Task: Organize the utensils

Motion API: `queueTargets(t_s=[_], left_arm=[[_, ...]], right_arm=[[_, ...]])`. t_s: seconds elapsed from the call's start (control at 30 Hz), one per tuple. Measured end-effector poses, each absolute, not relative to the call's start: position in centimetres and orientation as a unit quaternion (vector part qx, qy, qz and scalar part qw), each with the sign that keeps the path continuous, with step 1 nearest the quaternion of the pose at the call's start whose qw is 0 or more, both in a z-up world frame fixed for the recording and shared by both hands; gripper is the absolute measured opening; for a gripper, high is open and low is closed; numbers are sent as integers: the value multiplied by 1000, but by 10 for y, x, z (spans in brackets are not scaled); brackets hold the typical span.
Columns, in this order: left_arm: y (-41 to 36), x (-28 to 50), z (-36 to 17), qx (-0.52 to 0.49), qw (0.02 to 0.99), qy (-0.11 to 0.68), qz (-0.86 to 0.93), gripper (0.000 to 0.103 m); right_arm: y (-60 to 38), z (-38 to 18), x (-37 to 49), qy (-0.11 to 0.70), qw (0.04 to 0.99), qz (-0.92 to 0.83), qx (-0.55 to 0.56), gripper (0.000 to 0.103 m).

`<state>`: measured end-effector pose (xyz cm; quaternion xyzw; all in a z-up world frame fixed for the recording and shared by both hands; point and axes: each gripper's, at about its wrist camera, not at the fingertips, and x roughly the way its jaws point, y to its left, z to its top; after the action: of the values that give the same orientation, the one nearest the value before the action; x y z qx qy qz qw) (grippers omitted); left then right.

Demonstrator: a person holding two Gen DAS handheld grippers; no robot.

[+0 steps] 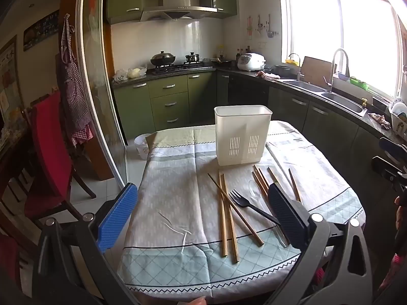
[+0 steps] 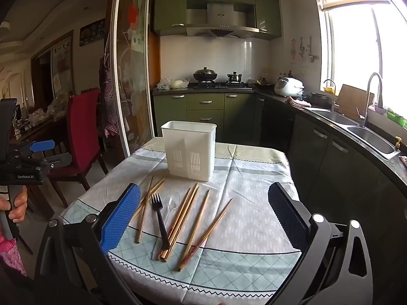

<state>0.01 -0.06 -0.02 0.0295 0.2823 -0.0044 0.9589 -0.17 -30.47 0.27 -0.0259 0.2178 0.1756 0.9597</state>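
A white slotted utensil holder (image 1: 243,134) (image 2: 189,150) stands upright and empty-looking near the table's far edge. In front of it several wooden chopsticks (image 1: 227,213) (image 2: 195,223) lie scattered on the cloth. A black plastic fork (image 1: 248,204) (image 2: 160,218) rests across them, beside a clear plastic spoon (image 1: 255,190) (image 2: 173,204). My left gripper (image 1: 203,213) hovers wide open above the near part of the table, nothing between its blue pads. My right gripper (image 2: 204,216) hangs open over the chopsticks, holding nothing.
A patterned cloth covers the table (image 1: 178,183) (image 2: 254,203). A red chair (image 1: 48,157) (image 2: 81,132) stands to the left by a sliding glass door (image 1: 101,89). Green cabinets, stove and sink counter (image 2: 356,132) run behind and right. A small bin (image 1: 141,146) sits on the floor.
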Motion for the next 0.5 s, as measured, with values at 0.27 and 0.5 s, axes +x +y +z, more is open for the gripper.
queueTargets(t_s=[0.27,0.5], left_arm=[[-2,-1,-1,26,960,280,-4,97],[1,0,0,24,959,282,-5,97]], right_arm=[[-304,2,-1,218,959,178,-25,99],[-304,2,0,219,959,175,-25,99]])
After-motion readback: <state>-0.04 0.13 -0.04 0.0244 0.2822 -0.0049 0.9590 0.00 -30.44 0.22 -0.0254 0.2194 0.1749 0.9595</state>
